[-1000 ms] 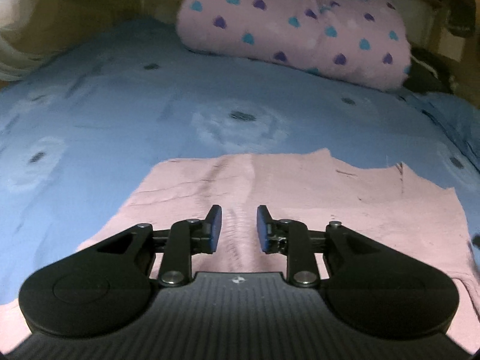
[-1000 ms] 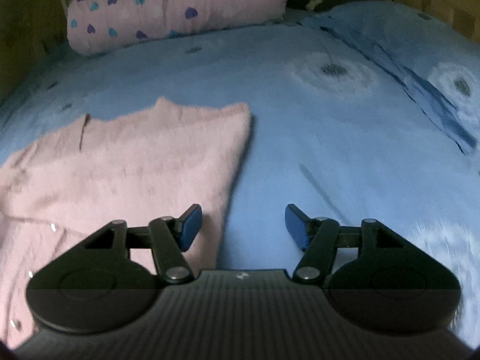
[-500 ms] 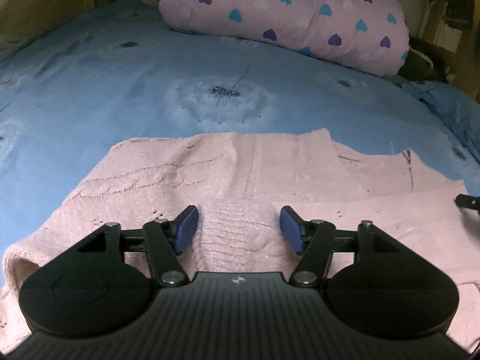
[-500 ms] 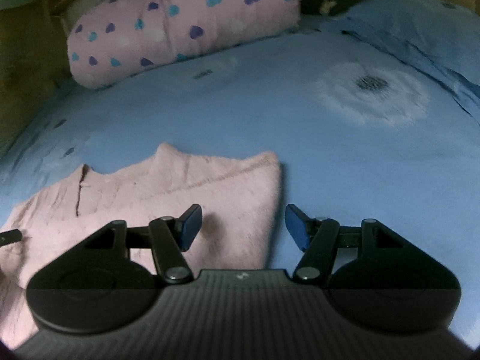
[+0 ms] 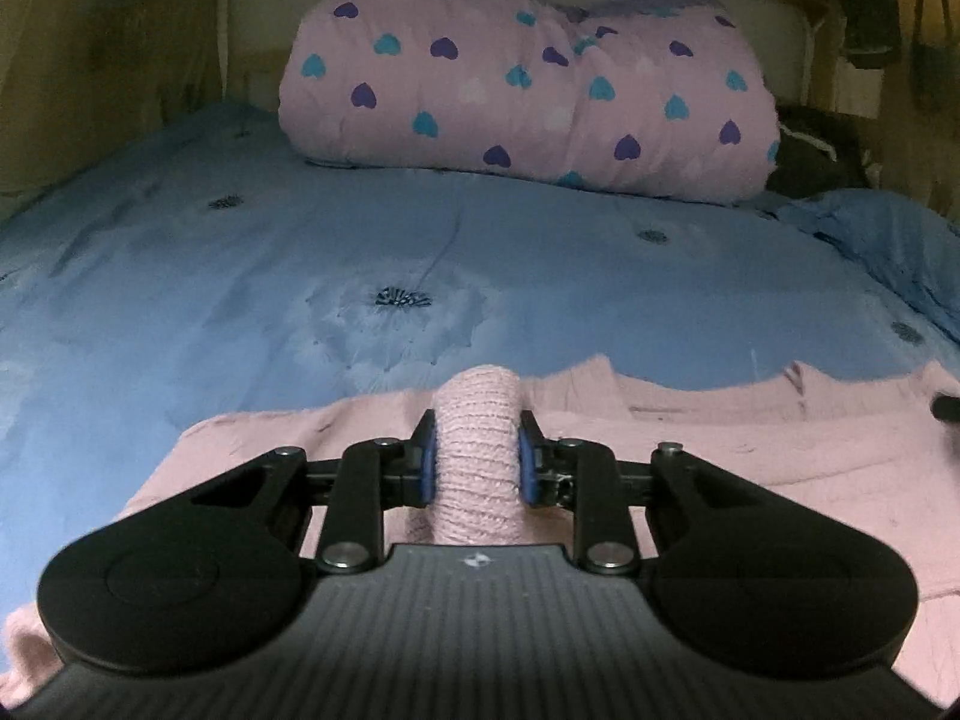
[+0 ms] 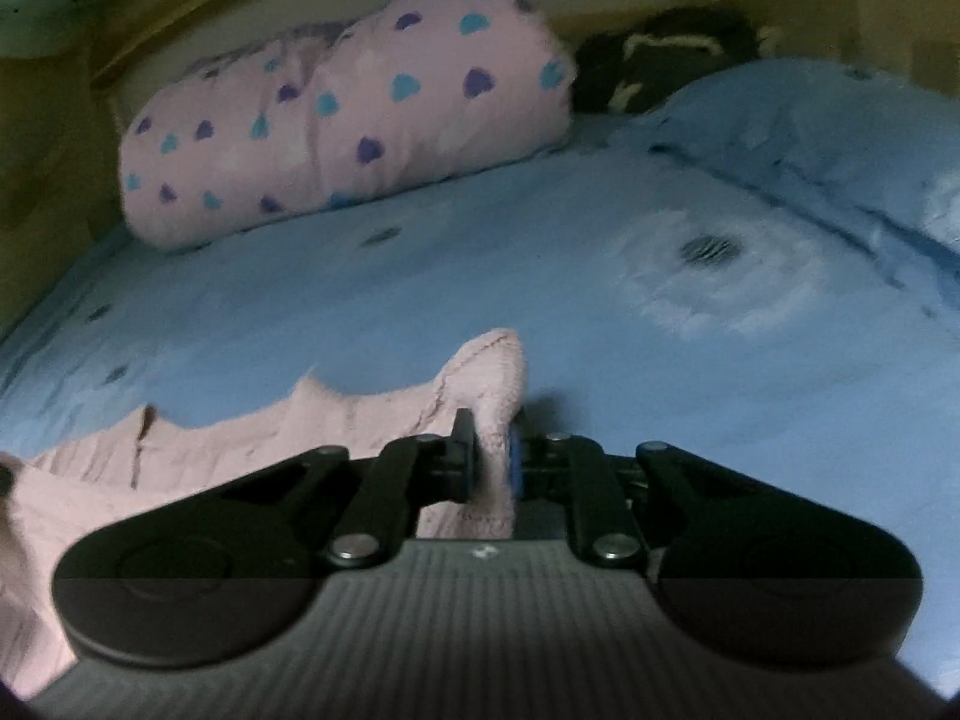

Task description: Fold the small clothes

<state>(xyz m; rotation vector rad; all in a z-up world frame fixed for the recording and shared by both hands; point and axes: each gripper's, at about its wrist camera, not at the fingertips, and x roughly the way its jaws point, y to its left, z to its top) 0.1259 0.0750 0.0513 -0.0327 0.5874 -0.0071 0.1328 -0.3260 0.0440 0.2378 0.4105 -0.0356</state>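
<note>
The left hand-held gripper (image 5: pixel 474 459) has just closed and is clamped on a bunched fold of the pink knit sweater (image 5: pixel 690 450). The right hand-held gripper (image 6: pixel 489 456) has likewise just closed, pinching that sweater's right-hand corner between its pads. The sweater lies spread along the near edge of the bed (image 5: pixel 300 252), on the blue dandelion-print sheet, well apart from the heart-print rolled quilt (image 5: pixel 528 90) at the far edge.

No words, numbers or brand names can be read anywhere in either view. The only mark is a small pale emblem on the ribbed grey body of each gripper, just behind its fingers: one on the left gripper (image 5: pixel 477 461) and one on the right gripper (image 6: pixel 491 461). Both are too small and blurred to make out.
</note>
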